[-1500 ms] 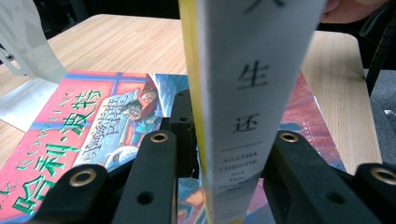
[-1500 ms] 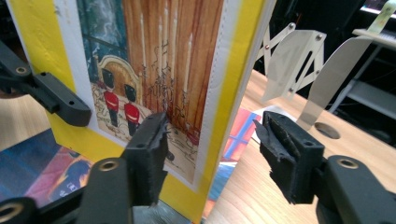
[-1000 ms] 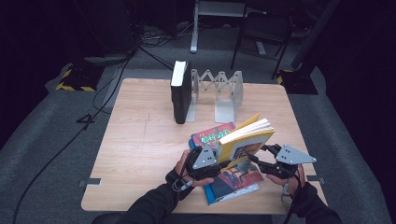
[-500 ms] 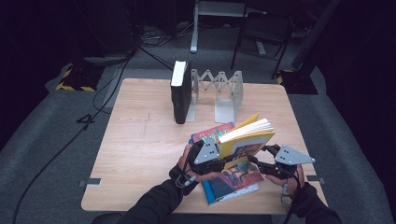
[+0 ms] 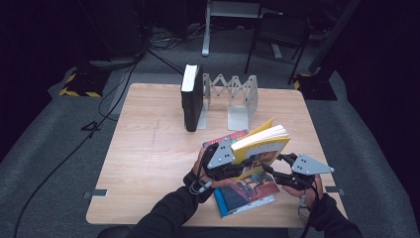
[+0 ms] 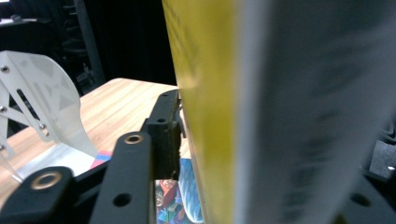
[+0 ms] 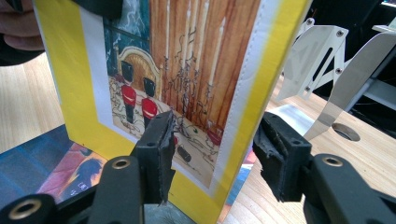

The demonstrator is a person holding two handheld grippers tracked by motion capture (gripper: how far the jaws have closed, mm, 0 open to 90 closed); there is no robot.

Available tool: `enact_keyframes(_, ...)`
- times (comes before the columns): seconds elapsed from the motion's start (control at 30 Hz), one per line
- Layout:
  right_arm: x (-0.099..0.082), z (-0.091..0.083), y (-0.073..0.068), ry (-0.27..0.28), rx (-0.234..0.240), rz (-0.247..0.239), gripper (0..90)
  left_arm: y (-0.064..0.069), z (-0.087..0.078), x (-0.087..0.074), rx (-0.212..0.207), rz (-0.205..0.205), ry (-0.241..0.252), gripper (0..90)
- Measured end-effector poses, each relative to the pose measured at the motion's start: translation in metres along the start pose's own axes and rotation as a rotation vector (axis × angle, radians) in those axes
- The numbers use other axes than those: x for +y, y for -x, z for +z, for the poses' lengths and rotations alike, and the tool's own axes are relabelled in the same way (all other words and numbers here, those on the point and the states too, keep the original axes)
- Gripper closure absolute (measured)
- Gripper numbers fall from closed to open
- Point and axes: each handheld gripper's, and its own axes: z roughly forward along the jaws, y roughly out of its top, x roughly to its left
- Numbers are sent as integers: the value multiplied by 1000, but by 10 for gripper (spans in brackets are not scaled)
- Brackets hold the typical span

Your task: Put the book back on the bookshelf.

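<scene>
A yellow picture book hangs tilted above the near right of the table, page edges up. My left gripper is shut on its left end; in the left gripper view one pad presses the yellow cover and the other jaw is hidden behind the pages. My right gripper holds the lower right corner. In the right gripper view my right gripper has its left pad on the illustrated cover and its right pad against the book's far edge.
A blue book and a red book lie flat under the lifted one. A black book stands upright in the folding metal rack at the back. Bare wood table spreads to the left.
My left gripper has risen a little with the left end of the yellow book. The right gripper has stayed where it was.
</scene>
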Motion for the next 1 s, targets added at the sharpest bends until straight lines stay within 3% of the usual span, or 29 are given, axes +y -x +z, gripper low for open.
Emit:
enact_keyframes(0.1,0,0,0,1,1,0,483,1,-1,2,0,12,-6,709)
enact_keyframes(0.6,-9,-5,7,-55,4,11,406,-2,-5,2,13,0,-15,736)
enact_keyframes(0.73,-13,-10,13,-83,-30,12,379,-4,-9,1,15,0,-16,736)
enact_keyframes(1.0,-28,-21,20,-160,-32,8,346,-7,-16,-1,32,10,-18,734)
